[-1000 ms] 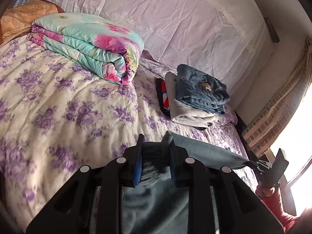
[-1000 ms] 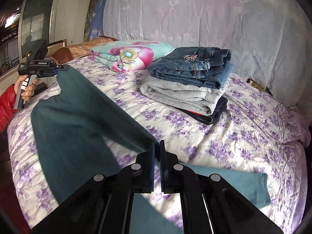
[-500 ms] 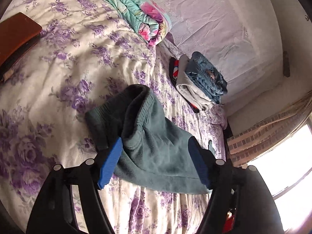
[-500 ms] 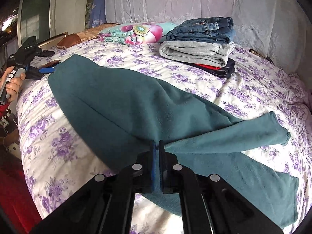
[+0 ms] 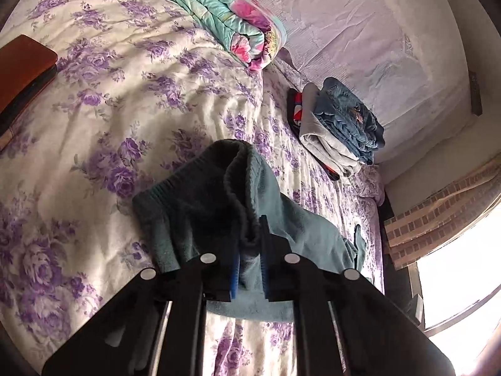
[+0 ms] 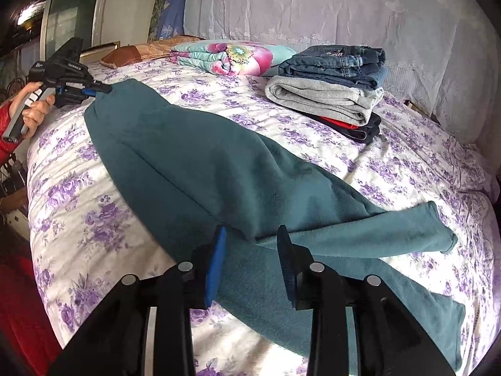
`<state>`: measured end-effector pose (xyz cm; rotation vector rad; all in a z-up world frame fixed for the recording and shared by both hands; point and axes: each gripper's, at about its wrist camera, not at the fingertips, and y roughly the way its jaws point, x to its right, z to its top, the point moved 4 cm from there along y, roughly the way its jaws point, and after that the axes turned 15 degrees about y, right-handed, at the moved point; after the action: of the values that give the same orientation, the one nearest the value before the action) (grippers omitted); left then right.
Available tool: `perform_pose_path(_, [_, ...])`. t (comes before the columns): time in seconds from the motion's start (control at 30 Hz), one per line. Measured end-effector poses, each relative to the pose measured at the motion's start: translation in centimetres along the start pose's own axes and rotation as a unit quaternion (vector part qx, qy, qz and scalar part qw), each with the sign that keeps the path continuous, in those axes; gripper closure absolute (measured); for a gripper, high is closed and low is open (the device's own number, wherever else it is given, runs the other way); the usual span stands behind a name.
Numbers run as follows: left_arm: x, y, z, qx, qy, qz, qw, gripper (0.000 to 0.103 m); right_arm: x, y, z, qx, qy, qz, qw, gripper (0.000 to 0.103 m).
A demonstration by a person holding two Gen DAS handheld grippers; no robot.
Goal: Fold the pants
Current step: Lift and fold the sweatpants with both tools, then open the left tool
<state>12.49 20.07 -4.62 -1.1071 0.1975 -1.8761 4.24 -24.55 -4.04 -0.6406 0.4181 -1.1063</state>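
Teal fleece pants (image 6: 200,156) lie stretched across the floral bed, waistband at the far left, two legs spread toward the right. My left gripper (image 5: 249,250) is shut on the bunched waistband of the pants (image 5: 219,206); it also shows in the right wrist view (image 6: 94,89) at the waistband, held by a hand. My right gripper (image 6: 250,263) is open and empty, its jaws apart just above the crotch area where the legs split.
A stack of folded jeans, grey and dark clothes (image 6: 332,81) sits at the back of the bed (image 6: 407,169). A folded floral quilt (image 6: 231,56) lies behind it on the left. A brown object (image 5: 22,69) lies at the bed's edge. A window (image 5: 463,266) is on the right.
The pants dropped from hanging to lying flat on the bed. My right gripper opened and let go of the fabric. My left gripper opened, then closed again on the waistband.
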Motion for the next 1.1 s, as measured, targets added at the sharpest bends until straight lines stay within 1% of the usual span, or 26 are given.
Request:
perform_pose_path(0.1, [-0.1, -0.8, 0.5, 0.012, -0.013, -0.015, 0.9997, 0.093, -0.9, 0.3, 0.0, -0.007, -0.03, 0.0, 1.0, 0.069])
perform_pose_path(0.13, [-0.1, -1.0, 0.8, 0.015, -0.014, -0.018, 0.9996, 0.093, -1.4, 0.3, 0.0, -0.004, -0.042, -0.001, 0.999, 0.069])
perform_pose_path(0.23, [0.0, -1.4, 1.4, 0.015, -0.008, -0.018, 0.9997, 0.093, -2.3, 0.8, 0.2, 0.002, -0.081, -0.025, 0.996, 0.069])
perform_pose_path(0.3, [0.1, -1.2, 1.6, 0.012, -0.007, -0.017, 0.9998, 0.093, -2.6, 1.6, 0.3, -0.004, -0.103, -0.038, 0.994, 0.069])
perform_pose_path(0.37, [0.1, -1.1, 1.7, 0.011, -0.007, -0.017, 0.9998, 0.093, -2.7, 2.5, 0.2, -0.006, -0.127, -0.06, 0.99, 0.071])
perform_pose_path(0.4, [0.1, -1.1, 1.8, 0.011, -0.007, -0.017, 0.9998, 0.093, -2.7, 2.9, 0.1, -0.007, -0.138, -0.069, 0.988, 0.075])
perform_pose_path(0.43, [0.0, -1.0, 1.9, 0.012, -0.009, -0.016, 0.9998, 0.093, -2.6, 3.1, 0.1, -0.006, -0.142, -0.073, 0.987, 0.085])
perform_pose_path(0.47, [-0.1, -1.1, 2.0, 0.012, -0.011, -0.017, 0.9997, 0.093, -2.6, 3.1, 0.2, -0.005, -0.141, -0.075, 0.987, 0.099])
perform_pose_path(0.5, [-0.2, -1.2, 2.1, 0.013, -0.012, -0.017, 0.9997, 0.093, -2.5, 2.9, 0.4, -0.001, -0.137, -0.077, 0.988, 0.099])
perform_pose_path(0.6, [-0.1, -2.0, 2.6, 0.021, -0.009, -0.018, 0.9996, 0.093, -2.5, 0.8, 1.1, 0.029, -0.118, -0.068, 0.99, 0.099])
perform_pose_path(0.7, [0.1, -3.5, 2.5, 0.034, -0.001, -0.022, 0.9992, 0.093, -2.8, -1.9, 1.5, 0.042, -0.097, -0.041, 0.994, 0.099])
perform_pose_path(0.77, [-0.4, -4.2, 1.8, 0.035, 0.002, -0.015, 0.9993, 0.093, -3.4, -2.9, 0.8, 0.034, -0.094, -0.026, 0.995, 0.099])
perform_pose_path(0.83, [-1.4, -3.9, 0.8, 0.025, -0.003, -0.005, 0.9997, 0.093, -4.1, -2.6, -0.5, 0.009, -0.092, -0.011, 0.996, 0.099])
perform_pose_path(0.9, [-3.0, -3.0, -0.6, 0.008, -0.021, 0.011, 0.9997, 0.093, -4.7, -1.4, -2.2, -0.014, -0.101, -0.015, 0.995, 0.099])
perform_pose_path(0.97, [-4.3, -2.1, -1.6, -0.003, -0.036, 0.018, 0.9992, 0.093, -5.0, -0.1, -3.6, -0.031, -0.108, -0.024, 0.993, 0.099])
perform_pose_path(1.0, [-4.7, -1.9, -2.0, -0.005, -0.038, 0.02, 0.9991, 0.091, -5.2, 0.1, -3.8, -0.029, -0.111, -0.029, 0.993, 0.098])
perform_pose_path(1.07, [-4.7, -2.3, -2.3, 0.004, -0.038, 0.016, 0.9991, 0.088, -5.5, 0.2, -3.9, -0.03, -0.118, -0.036, 0.992, 0.096])
perform_pose_path(1.1, [-4.7, -2.7, -2.3, 0.006, -0.037, 0.018, 0.9991, 0.084, -5.4, 0.3, -3.9, -0.031, -0.12, -0.036, 0.992, 0.096])
